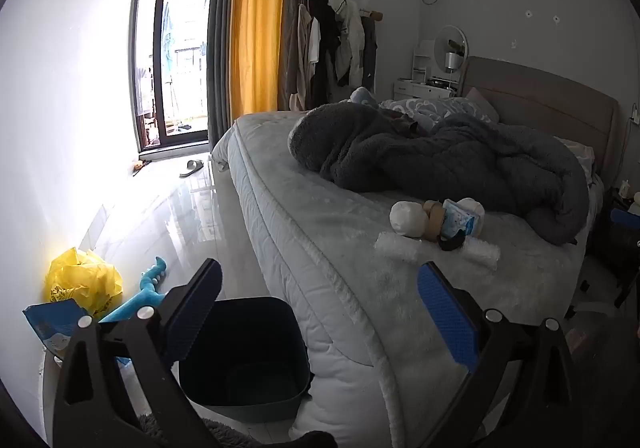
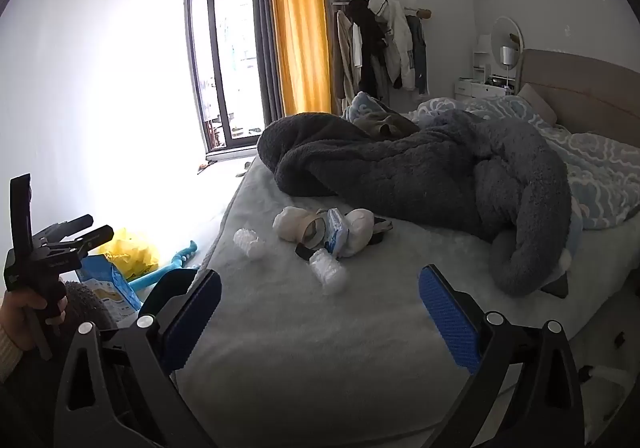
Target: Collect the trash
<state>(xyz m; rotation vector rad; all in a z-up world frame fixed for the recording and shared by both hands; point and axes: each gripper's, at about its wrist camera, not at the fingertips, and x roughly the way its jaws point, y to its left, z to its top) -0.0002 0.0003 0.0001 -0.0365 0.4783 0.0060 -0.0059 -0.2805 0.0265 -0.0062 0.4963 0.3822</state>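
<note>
Trash sits in a small cluster on the bed, ahead of both tools and touched by neither. From my right tool, whose blue ridged pads stand spread as wide as they go with nothing between them, the nearest piece is a crinkled clear plastic wrap just beyond the gap. A second clear wrap lies further left. Behind them I see a round white wad, a cardboard tape roll standing on edge with its hollow core toward me, a blue-and-white printed packet, another pale wad and a black strap, all packed against each other.

My left tool is likewise fully open and empty, hanging over the bed's edge. In its view the same cluster lies ahead and to the right, well apart from the pads. Just below its left finger stands a dark square bin on the glossy tiled floor, hard against the quilted side of the mattress.

A fluffy dark grey blanket is heaped just behind the trash. The bed cover looks pale and short-piled. On the floor by the wall lie a crumpled yellow plastic bag, a blue toy and a flat blue packet.

A hand grips the left tool's handle at the edge of the right view.
</note>
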